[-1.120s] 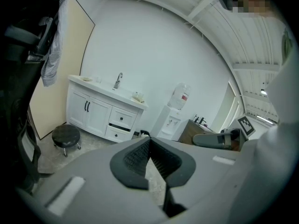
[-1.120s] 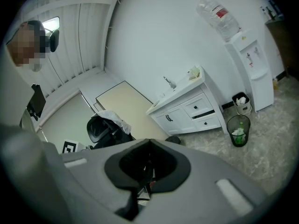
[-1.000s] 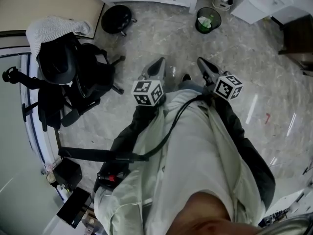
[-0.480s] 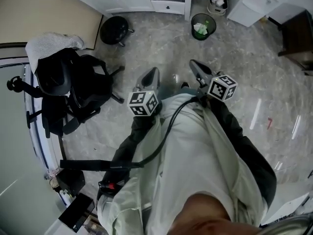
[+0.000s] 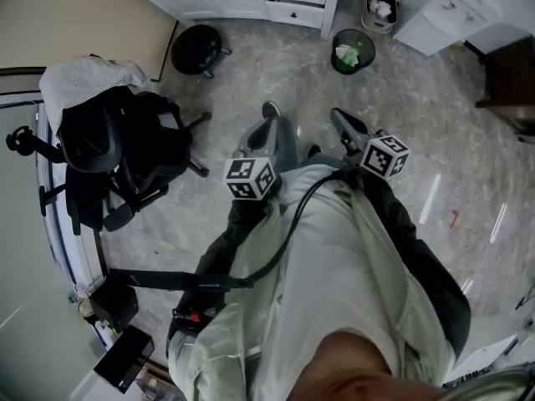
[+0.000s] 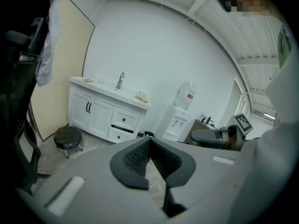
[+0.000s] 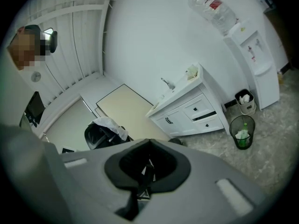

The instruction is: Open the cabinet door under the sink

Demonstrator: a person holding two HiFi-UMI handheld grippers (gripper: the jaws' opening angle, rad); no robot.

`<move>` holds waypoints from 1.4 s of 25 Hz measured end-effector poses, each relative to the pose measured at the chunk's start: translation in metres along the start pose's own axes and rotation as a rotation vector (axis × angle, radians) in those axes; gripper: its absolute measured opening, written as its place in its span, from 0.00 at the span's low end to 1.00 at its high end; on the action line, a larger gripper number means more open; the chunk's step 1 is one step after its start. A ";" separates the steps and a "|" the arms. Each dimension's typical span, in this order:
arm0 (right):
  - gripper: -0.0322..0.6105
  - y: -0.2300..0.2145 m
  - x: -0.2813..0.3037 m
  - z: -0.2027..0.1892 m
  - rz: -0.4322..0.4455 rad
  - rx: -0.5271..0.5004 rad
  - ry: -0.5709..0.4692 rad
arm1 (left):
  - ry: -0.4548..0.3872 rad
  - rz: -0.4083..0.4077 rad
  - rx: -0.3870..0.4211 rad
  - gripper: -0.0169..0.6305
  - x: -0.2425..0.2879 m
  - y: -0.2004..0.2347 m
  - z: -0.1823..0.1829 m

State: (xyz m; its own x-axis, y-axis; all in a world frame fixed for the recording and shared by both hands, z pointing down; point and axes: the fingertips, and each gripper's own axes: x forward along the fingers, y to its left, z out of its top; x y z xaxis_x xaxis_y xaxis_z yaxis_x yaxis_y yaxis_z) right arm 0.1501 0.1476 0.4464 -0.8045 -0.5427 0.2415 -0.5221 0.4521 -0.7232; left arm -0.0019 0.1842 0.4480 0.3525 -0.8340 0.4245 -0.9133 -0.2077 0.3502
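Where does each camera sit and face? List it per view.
Head view: on the person's head, looking steeply down at grey marbled floor; torso, left gripper, right gripper show.
Left gripper view: rides the left gripper, facing the white sink cabinet; shut jaws show.
Right gripper view: rides the right gripper, facing that cabinet; shut jaws show.
All share the cabinet.
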 end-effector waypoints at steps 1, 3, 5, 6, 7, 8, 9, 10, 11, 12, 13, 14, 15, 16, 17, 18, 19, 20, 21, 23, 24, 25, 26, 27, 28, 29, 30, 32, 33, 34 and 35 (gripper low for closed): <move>0.05 -0.004 0.005 0.003 -0.014 -0.003 0.000 | -0.002 -0.010 -0.004 0.04 0.007 0.005 0.005; 0.05 -0.011 0.013 0.008 -0.050 -0.007 -0.003 | 0.007 -0.039 -0.003 0.04 0.023 0.012 0.013; 0.05 -0.019 0.023 0.015 -0.085 0.000 -0.006 | 0.035 -0.077 0.007 0.04 0.042 0.017 0.019; 0.05 -0.023 0.031 0.020 -0.098 0.005 -0.007 | 0.045 -0.094 0.010 0.04 0.052 0.021 0.025; 0.05 -0.025 0.041 0.024 -0.108 0.009 -0.005 | 0.051 -0.109 0.012 0.04 0.061 0.027 0.033; 0.05 -0.027 0.051 0.027 -0.115 0.012 -0.001 | 0.052 -0.121 0.013 0.04 0.070 0.034 0.041; 0.05 -0.028 0.062 0.030 -0.120 0.016 0.007 | 0.053 -0.130 0.014 0.04 0.079 0.042 0.050; 0.05 -0.028 0.074 0.031 -0.122 0.022 0.017 | 0.055 -0.138 0.015 0.04 0.087 0.051 0.059; 0.05 -0.026 0.086 0.033 -0.122 0.029 0.027 | 0.060 -0.147 0.017 0.04 0.095 0.060 0.068; 0.05 -0.024 0.097 0.035 -0.122 0.035 0.034 | 0.068 -0.158 0.021 0.04 0.103 0.068 0.077; 0.05 -0.022 0.108 0.039 -0.125 0.038 0.037 | 0.074 -0.172 0.027 0.04 0.110 0.075 0.085; 0.05 -0.021 0.118 0.043 -0.131 0.038 0.037 | 0.080 -0.189 0.035 0.04 0.118 0.081 0.093; 0.05 -0.020 0.127 0.047 -0.139 0.036 0.033 | 0.085 -0.209 0.044 0.04 0.125 0.087 0.100; 0.05 -0.019 0.136 0.051 -0.148 0.030 0.029 | 0.090 -0.228 0.051 0.04 0.132 0.091 0.106; 0.05 -0.017 0.143 0.053 -0.156 0.021 0.027 | 0.095 -0.247 0.054 0.04 0.138 0.096 0.109; 0.05 -0.015 0.148 0.055 -0.162 0.008 0.025 | 0.103 -0.265 0.052 0.04 0.144 0.099 0.112; 0.05 -0.014 0.153 0.057 -0.167 -0.005 0.022 | 0.116 -0.282 0.049 0.04 0.150 0.102 0.112; 0.05 -0.013 0.156 0.061 -0.174 -0.012 0.011 | 0.132 -0.298 0.045 0.04 0.157 0.104 0.112; 0.05 -0.015 0.159 0.067 -0.184 -0.012 -0.009 | 0.150 -0.313 0.042 0.04 0.165 0.106 0.112; 0.05 -0.018 0.160 0.079 -0.205 0.000 -0.051 | 0.165 -0.338 0.031 0.04 0.174 0.108 0.115; 0.05 -0.018 0.159 0.082 -0.213 0.002 -0.058 | 0.165 -0.345 0.023 0.04 0.176 0.109 0.117; 0.05 -0.017 0.160 0.083 -0.217 -0.002 -0.054 | 0.168 -0.350 0.013 0.04 0.177 0.109 0.118; 0.05 -0.016 0.163 0.085 -0.217 -0.011 -0.046 | 0.175 -0.352 0.005 0.04 0.180 0.111 0.118; 0.05 -0.016 0.166 0.087 -0.215 -0.022 -0.040 | 0.185 -0.354 -0.002 0.04 0.183 0.113 0.118; 0.05 -0.017 0.171 0.091 -0.210 -0.031 -0.040 | 0.194 -0.354 -0.005 0.04 0.188 0.115 0.117; 0.05 -0.019 0.175 0.096 -0.204 -0.037 -0.045 | 0.202 -0.352 -0.005 0.04 0.192 0.117 0.117; 0.05 -0.021 0.180 0.101 -0.196 -0.042 -0.051 | 0.206 -0.346 -0.003 0.04 0.195 0.120 0.117; 0.05 -0.025 0.193 0.112 -0.164 -0.048 -0.047 | 0.205 -0.318 -0.007 0.04 0.201 0.129 0.120; 0.05 -0.027 0.202 0.116 -0.139 -0.047 -0.033 | 0.200 -0.295 -0.016 0.04 0.204 0.136 0.123; 0.05 -0.030 0.213 0.120 -0.109 -0.043 -0.013 | 0.194 -0.267 -0.027 0.04 0.207 0.144 0.127; 0.05 -0.033 0.226 0.123 -0.076 -0.037 0.010 | 0.188 -0.236 -0.039 0.04 0.211 0.153 0.131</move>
State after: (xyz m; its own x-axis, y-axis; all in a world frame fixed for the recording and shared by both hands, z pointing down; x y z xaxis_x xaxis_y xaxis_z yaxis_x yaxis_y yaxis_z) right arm 0.0206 -0.0767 0.4449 -0.7651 -0.5690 0.3015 -0.5915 0.4359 -0.6783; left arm -0.0939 -0.0907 0.4814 0.5888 -0.6550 0.4735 -0.7946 -0.3619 0.4875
